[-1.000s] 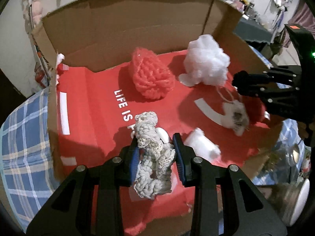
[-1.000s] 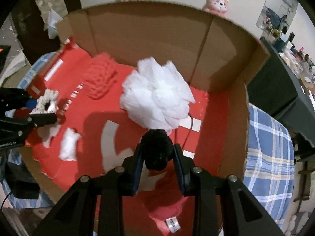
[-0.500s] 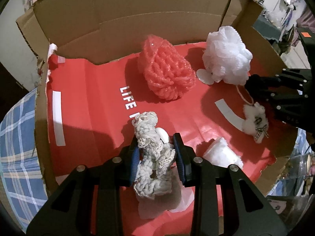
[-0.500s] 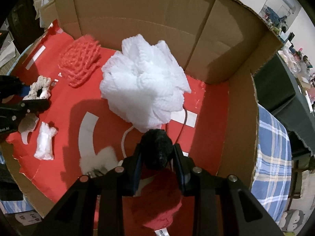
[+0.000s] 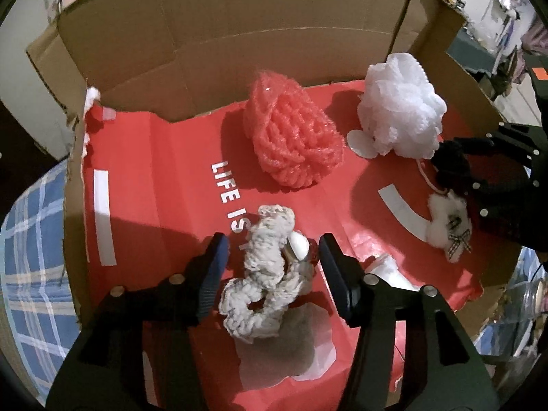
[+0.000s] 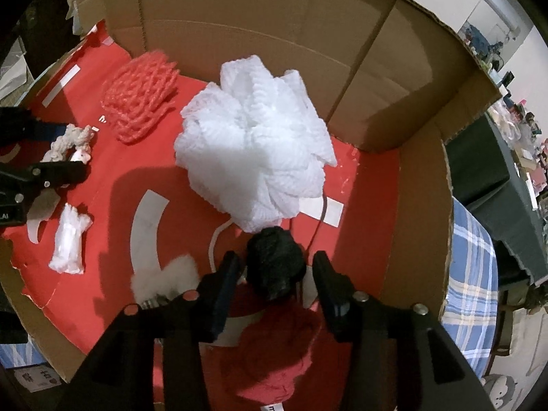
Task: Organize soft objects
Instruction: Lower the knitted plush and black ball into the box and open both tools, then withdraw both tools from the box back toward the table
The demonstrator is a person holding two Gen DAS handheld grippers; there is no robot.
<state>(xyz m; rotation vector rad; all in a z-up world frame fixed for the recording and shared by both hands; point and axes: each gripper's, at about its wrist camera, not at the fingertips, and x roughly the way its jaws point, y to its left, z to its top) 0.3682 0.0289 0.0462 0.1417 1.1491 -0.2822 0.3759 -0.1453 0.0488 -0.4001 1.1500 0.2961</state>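
A cardboard box (image 5: 267,41) with a red floor holds the soft things. My left gripper (image 5: 272,263) is open around a cream crocheted scrunchie (image 5: 263,281) that lies on the red floor; it also shows in the right wrist view (image 6: 70,142). My right gripper (image 6: 274,274) is open around a black pom-pom (image 6: 275,263), which rests by a red cloth (image 6: 274,352). A white mesh pouf (image 6: 253,144) and a coral mesh pouf (image 5: 294,137) sit further back.
A white fluffy clip with a checked bow (image 5: 448,219) and a small white bundle (image 6: 70,239) lie on the box floor. Tall cardboard walls (image 6: 274,27) stand behind and to the right. A blue plaid cloth (image 5: 30,257) lies under the box.
Both grippers have opened. The left let go of the cream scrunchie and the right let go of the black pom-pom; both objects now rest in the box.
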